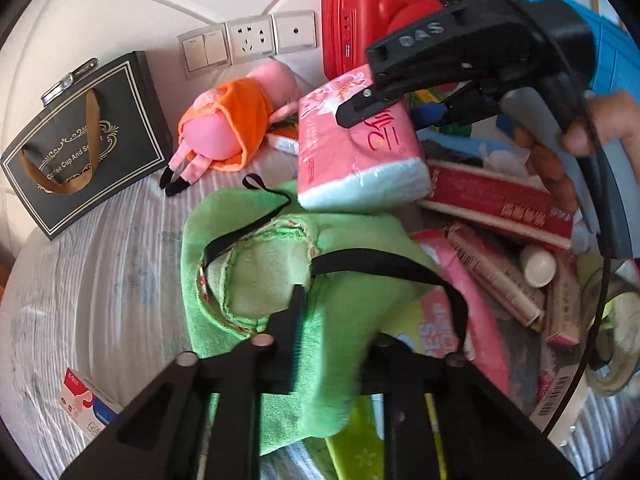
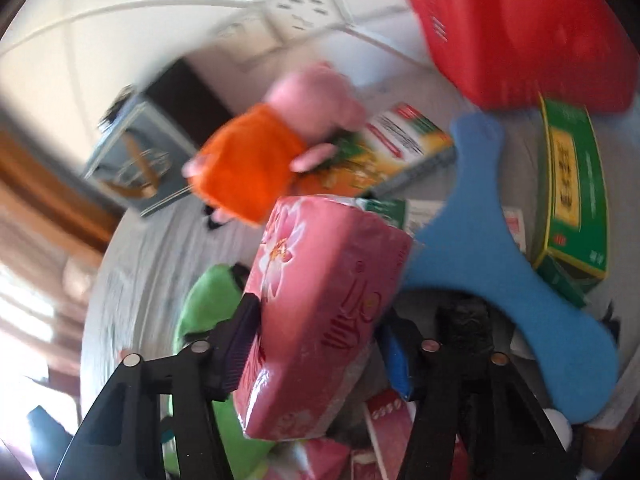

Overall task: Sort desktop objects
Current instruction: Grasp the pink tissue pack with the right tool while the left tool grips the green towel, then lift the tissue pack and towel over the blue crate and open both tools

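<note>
Green terry cloth fills the middle of our left wrist view: a green hooded towel (image 1: 320, 300) with black straps, draped over the heap, and our left gripper (image 1: 320, 344) has its jaws pinched together on a fold of it. We judge that the cloth is taken by a bunched edge because a limp thing gives no other hold, and lifting it should uncover the boxes beneath.

Our right gripper (image 2: 316, 344) straddles the pink tissue pack (image 2: 320, 312), which lies atop the pile beside the towel. One pad lies against its left face; the other side is hidden behind the pack, so we cannot tell whether the jaws have clamped it. A soft, bulky pack suits a grasp across its narrow width, and we think that is why the gripper comes at it from above.

Around them lie a pig plush toy in an orange dress (image 1: 236, 120), a dark gift bag (image 1: 84, 140) leaning at the wall, a red case (image 1: 360, 20), a blue foam shape (image 2: 500, 232), a green carton (image 2: 572, 192) and red boxes (image 1: 500, 204).

Everything rests on a tabletop under a pale striped cover (image 1: 100, 272), pushed against a white wall carrying switches and a socket panel (image 1: 248, 42). Motion blur smears the right view.
</note>
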A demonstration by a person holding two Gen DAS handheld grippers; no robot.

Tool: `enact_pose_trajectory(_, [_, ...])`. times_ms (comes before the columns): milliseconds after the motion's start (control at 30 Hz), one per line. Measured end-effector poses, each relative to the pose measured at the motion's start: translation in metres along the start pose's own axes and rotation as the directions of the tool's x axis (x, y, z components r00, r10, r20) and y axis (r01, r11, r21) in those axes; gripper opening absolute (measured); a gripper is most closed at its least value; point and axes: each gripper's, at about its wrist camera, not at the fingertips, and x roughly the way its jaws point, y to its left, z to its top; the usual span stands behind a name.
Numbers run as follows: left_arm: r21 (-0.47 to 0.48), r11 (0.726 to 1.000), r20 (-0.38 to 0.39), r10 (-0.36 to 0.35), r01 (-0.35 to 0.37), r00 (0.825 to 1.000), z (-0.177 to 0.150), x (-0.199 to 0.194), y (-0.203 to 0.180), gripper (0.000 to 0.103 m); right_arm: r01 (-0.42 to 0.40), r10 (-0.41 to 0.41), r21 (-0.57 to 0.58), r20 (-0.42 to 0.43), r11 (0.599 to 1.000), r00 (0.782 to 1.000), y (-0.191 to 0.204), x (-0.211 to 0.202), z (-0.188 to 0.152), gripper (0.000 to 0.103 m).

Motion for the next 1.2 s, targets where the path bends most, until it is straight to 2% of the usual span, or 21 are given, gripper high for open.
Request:
enact_pose_trajectory(233, [0.04,0.998,0.088,0.034,-0.038,0.995,0.008,-0.043,-0.006,0.008,0.012,0.001,-0.152,0.083,0.988,0.997,0.03,-0.059,-0.014,0.054])
enact_pose_trajectory(367, [0.049,0.998,0.14,0.038,-0.045,0.989,0.012,-0.079,-0.012,0.007,0.03,0.006,-0.216,0.165,0.976,0.986,0.043,-0.113,-0.027,0.053])
enact_pose_trajectory(533, [0.086,0.995,0.212,0.029,-0.048,0.977,0.022,-0.128,-0.028,0.005,0.014,0.039,-0.202,0.258,0.979,0.965,0.051,-0.192,-0.048,0.053])
enact_pose_trajectory(633, [0.126,0.991,0.294,-0.004,-0.034,0.956,0.035,-0.17,-0.046,0.005,0.021,0.038,-0.17,0.334,0.985,0.942,0.053,-0.245,-0.06,0.054])
enact_pose_trajectory(733, [0.158,0.987,0.36,-0.062,0.004,0.931,0.051,-0.205,-0.066,0.005,0.027,0.023,-0.108,0.438,0.994,0.899,0.049,-0.319,-0.081,0.054])
enact_pose_trajectory(800, [0.197,0.98,0.411,-0.115,0.035,0.904,0.067,-0.23,-0.088,0.005,0.037,0.003,-0.072,0.493,0.997,0.87,0.047,-0.361,-0.095,0.054])
enact_pose_trajectory(833, [0.213,0.976,0.435,-0.128,0.036,0.891,0.073,-0.24,-0.1,0.005,0.048,-0.013,-0.052,0.53,0.998,0.848,0.046,-0.387,-0.106,0.054])
enact_pose_trajectory(900, [0.27,0.96,0.476,-0.199,0.073,0.857,0.092,-0.263,-0.128,0.005,0.084,-0.055,-0.023,0.584,0.996,0.81,0.045,-0.428,-0.126,0.054])
enact_pose_trajectory(1000, [0.341,0.932,0.516,-0.297,0.125,0.804,0.125,-0.291,-0.173,0.005,0.155,-0.131,0.024,0.669,0.988,0.731,0.043,-0.496,-0.16,0.054])
enact_pose_trajectory(1033, [0.351,0.926,0.522,-0.316,0.138,0.792,0.133,-0.296,-0.184,0.005,0.183,-0.166,0.05,0.695,0.982,0.7,0.039,-0.521,-0.173,0.054])
enact_pose_trajectory(1133, [0.401,0.893,0.534,-0.408,0.202,0.741,0.171,-0.315,-0.233,0.005,0.235,-0.252,0.128,0.726,0.964,0.64,0.019,-0.576,-0.2,0.054])
enact_pose_trajectory(1167, [0.411,0.888,0.538,-0.42,0.207,0.731,0.178,-0.318,-0.244,0.005,0.257,-0.288,0.157,0.729,0.954,0.621,0.01,-0.592,-0.207,0.054])
enact_pose_trajectory(1200, [0.427,0.878,0.544,-0.441,0.217,0.714,0.19,-0.322,-0.263,0.005,0.272,-0.313,0.179,0.728,0.946,0.61,0.001,-0.603,-0.212,0.054])
